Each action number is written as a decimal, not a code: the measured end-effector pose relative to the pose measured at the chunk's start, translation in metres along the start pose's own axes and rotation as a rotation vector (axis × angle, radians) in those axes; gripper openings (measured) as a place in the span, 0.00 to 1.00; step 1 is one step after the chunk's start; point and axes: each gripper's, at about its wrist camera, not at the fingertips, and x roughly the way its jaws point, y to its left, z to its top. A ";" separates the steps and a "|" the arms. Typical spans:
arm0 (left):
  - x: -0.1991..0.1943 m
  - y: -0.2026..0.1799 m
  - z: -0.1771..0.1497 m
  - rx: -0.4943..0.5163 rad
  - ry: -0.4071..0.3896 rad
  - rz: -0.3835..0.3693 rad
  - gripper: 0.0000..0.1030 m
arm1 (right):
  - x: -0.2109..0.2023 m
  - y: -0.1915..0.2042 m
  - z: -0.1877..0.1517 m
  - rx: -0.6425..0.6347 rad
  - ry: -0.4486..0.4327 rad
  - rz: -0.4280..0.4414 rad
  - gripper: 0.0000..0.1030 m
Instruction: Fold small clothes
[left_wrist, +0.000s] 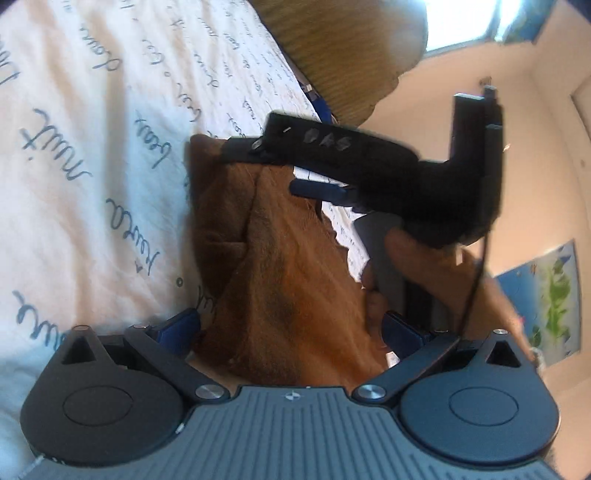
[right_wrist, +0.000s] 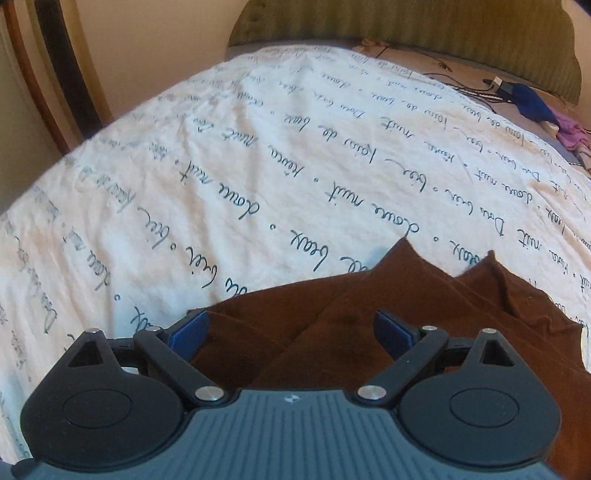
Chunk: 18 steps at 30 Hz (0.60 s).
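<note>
White bedding (right_wrist: 280, 155) printed with script carries the brown garment (right_wrist: 369, 325), which lies beneath both grippers. The left gripper (left_wrist: 291, 328) and the right gripper (right_wrist: 291, 328) stand wide, holding nothing. Pinching matching corners should keep the fold square. Only the left wrist view shows the person's hand (left_wrist: 413, 258) gripping the right tool.

The left tongs (left_wrist: 290, 328) stand wide apart, their blue pads on either side of a brown cloth (left_wrist: 280, 258) that lies bunched on the bed cover (left_wrist: 92, 147), white with dark handwriting printed across it. Beyond, the right tongs (left_wrist: 275, 168) reach across the cloth's far edge, held in a hand (left_wrist: 417, 266), though whether they pinch the cloth is unclear.
</note>
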 end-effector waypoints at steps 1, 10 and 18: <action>-0.005 0.003 0.001 -0.026 -0.008 -0.011 1.00 | 0.006 0.006 0.000 -0.024 0.021 -0.011 0.94; -0.001 0.011 0.008 -0.060 0.021 -0.044 0.99 | 0.021 0.025 -0.004 -0.107 0.113 0.009 0.93; 0.019 0.023 -0.009 -0.064 0.076 0.042 0.06 | 0.014 0.012 -0.002 -0.109 0.088 0.064 0.16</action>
